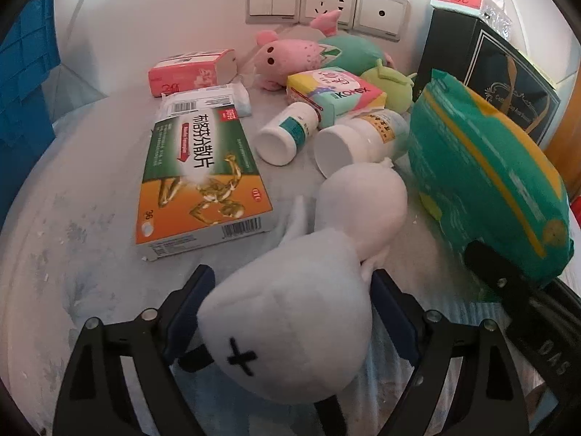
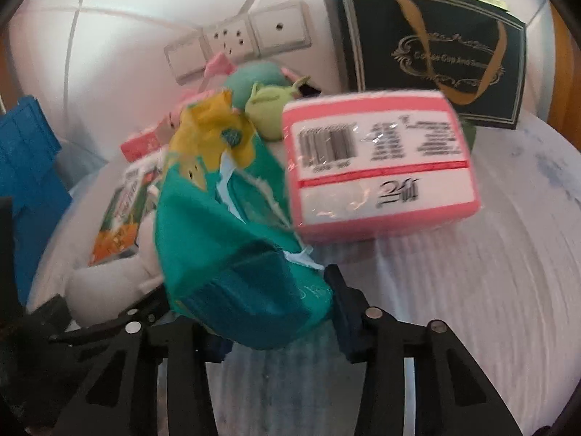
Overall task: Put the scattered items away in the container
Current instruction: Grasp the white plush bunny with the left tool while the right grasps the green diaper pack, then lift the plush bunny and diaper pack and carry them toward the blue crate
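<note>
A white plush toy (image 1: 290, 312) with a black cross on its head lies on the table between the fingers of my left gripper (image 1: 293, 275). The jaws stand wide and the toy looks unsqueezed. My right gripper (image 2: 254, 283) is shut on a teal and yellow soft pack (image 2: 232, 239), whose torn top stands up; its left finger is hidden behind the pack. One right finger (image 1: 486, 265) also shows against that teal pack (image 1: 483, 181) in the left wrist view. The blue crate (image 1: 25, 72) stands at the far left.
Scattered ahead are a green-orange medicine box (image 1: 203, 178), two white bottles (image 1: 287, 134), a Kotex pack (image 1: 337, 91), pink tissue packs (image 1: 192, 71), one large (image 2: 381, 167), and plush toys (image 1: 287, 54). A black gift box (image 2: 428, 47) stands by the wall sockets (image 1: 326, 3).
</note>
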Tool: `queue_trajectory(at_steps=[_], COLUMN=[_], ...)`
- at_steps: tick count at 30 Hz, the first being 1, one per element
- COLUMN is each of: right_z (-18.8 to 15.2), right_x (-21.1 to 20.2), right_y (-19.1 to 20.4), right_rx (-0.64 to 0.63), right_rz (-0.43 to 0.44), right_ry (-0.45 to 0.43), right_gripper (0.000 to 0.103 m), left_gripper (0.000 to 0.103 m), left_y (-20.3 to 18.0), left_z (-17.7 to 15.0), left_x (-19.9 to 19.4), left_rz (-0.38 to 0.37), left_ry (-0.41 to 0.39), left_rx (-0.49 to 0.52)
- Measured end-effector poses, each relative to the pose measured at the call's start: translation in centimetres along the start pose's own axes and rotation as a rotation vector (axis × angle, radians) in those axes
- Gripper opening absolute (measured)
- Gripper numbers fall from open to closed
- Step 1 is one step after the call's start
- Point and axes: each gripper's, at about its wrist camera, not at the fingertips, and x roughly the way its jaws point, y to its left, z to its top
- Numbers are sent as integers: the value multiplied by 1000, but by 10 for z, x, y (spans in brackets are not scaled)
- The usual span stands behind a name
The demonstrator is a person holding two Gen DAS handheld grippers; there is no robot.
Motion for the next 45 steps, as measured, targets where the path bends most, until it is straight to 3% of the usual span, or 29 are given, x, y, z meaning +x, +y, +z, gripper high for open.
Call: queue_trajectory(at_steps=[8,17,18,20,22,30,45], right_z=[-1,-4,-2,-7,-18,-47,-12], right_x=[16,23,21,15,-5,-78,-222], right_y=[-9,-8,-7,-6,-2,28,171], right_rx=[46,59,59,67,73,34,-23], right_rz=[70,54,41,27,23,39,130], right_ry=[16,11,12,36,44,6,-191], right_gripper=[42,41,40,39,38,37,37], left_gripper=[93,93,91,62,59,59,59], left_y=[-3,-5,-6,-7,-7,12,120], left_z=[0,2,1,-4,-14,-49,-9], left_x=[6,7,7,-3,-15,-106,-299], left_rz=[14,19,22,18,35,58,90], left_ry=[13,14,12,0,20,-70,-296], left_rx=[9,15,21,36,34,-6,-51])
